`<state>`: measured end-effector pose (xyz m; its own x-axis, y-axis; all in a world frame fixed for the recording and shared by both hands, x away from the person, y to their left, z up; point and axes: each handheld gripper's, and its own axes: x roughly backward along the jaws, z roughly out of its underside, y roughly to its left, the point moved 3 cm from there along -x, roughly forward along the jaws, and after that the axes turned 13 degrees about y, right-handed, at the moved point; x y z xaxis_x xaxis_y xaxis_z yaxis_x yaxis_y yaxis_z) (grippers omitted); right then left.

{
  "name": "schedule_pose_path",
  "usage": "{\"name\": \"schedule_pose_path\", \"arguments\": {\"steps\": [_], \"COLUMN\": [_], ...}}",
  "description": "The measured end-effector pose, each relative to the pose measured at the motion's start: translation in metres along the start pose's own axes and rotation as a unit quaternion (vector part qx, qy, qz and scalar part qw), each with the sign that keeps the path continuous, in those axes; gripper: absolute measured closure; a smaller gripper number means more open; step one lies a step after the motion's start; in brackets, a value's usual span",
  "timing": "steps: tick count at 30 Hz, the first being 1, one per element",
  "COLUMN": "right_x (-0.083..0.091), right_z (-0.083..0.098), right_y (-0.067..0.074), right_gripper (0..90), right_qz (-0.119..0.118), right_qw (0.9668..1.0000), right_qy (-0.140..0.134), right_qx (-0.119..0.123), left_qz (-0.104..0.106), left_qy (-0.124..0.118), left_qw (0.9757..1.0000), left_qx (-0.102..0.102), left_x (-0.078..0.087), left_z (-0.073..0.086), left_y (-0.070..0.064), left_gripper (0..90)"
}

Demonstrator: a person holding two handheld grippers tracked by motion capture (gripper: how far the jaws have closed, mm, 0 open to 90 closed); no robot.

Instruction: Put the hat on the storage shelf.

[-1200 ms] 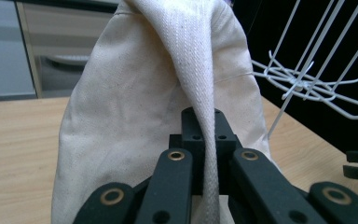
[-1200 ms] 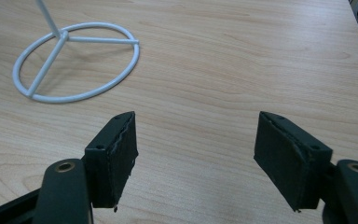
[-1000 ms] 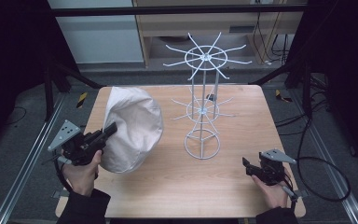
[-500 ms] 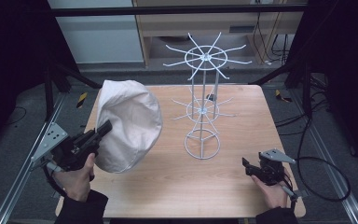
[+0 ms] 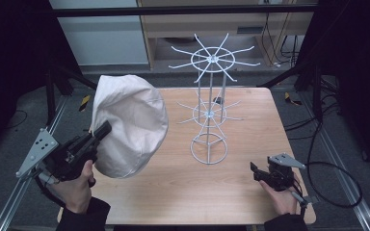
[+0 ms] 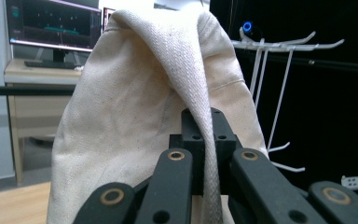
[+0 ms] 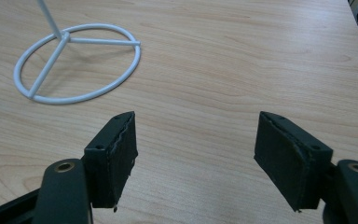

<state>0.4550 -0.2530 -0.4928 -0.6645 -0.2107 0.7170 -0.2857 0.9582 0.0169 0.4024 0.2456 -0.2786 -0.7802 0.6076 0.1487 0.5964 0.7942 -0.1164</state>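
Observation:
A cream cloth hat point(image 5: 127, 122) hangs in the air over the table's left side, lifted clear of the wood. My left gripper point(image 5: 103, 130) is shut on its brim; in the left gripper view the hat point(image 6: 158, 107) rises right in front of the jaws, with a fold of brim pinched between them. A white wire rack point(image 5: 209, 113) with two tiers of spoke hooks stands at the table's middle, to the right of the hat. My right gripper point(image 5: 256, 172) rests low at the front right, open, nothing between its pads point(image 7: 116, 154). The rack's ring base point(image 7: 77, 63) lies ahead of it.
The wooden table point(image 5: 250, 202) has metal rails along both sides. A shelf unit and cables stand behind the far edge. A monitor point(image 6: 51, 25) on a desk is visible past the hat in the left gripper view.
My left gripper has raised the hat higher and tilted it up, pulling slightly back toward the left front. The right gripper has stayed still.

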Motion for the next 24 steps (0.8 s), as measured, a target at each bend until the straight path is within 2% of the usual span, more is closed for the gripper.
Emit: {"name": "schedule_pose_path", "arguments": {"steps": [7,9,14,21,24], "right_x": [0.001,0.0,-0.001,0.0,0.0], "right_z": [0.001,0.001,0.001,0.001,0.001], "right_y": [-0.001,-0.001,0.0,-0.001,-0.002], "right_gripper": [29.6,29.6,29.6,29.6,29.5], "right_qz": [-0.002,0.0,-0.001,-0.001,-0.002], "right_qw": [1.0,1.0,1.0,1.0,1.0], "right_qy": [0.0,0.0,0.001,0.001,0.001], "right_qx": [-0.005,-0.001,-0.001,-0.003,-0.004], "left_qz": [0.005,0.008,0.011,0.023,0.03], "left_qy": [-0.019,-0.033,-0.042,-0.056,-0.07], "left_qw": [0.9998,0.9994,0.999,0.9981,0.9971], "left_qx": [-0.003,0.0,-0.004,-0.008,-0.006], "left_x": [0.002,0.004,0.004,-0.004,-0.01], "left_z": [-0.01,-0.015,-0.024,-0.04,-0.048], "left_y": [-0.001,0.0,-0.001,-0.01,-0.014], "left_gripper": [88.3,88.3,88.3,88.3,88.3]}}
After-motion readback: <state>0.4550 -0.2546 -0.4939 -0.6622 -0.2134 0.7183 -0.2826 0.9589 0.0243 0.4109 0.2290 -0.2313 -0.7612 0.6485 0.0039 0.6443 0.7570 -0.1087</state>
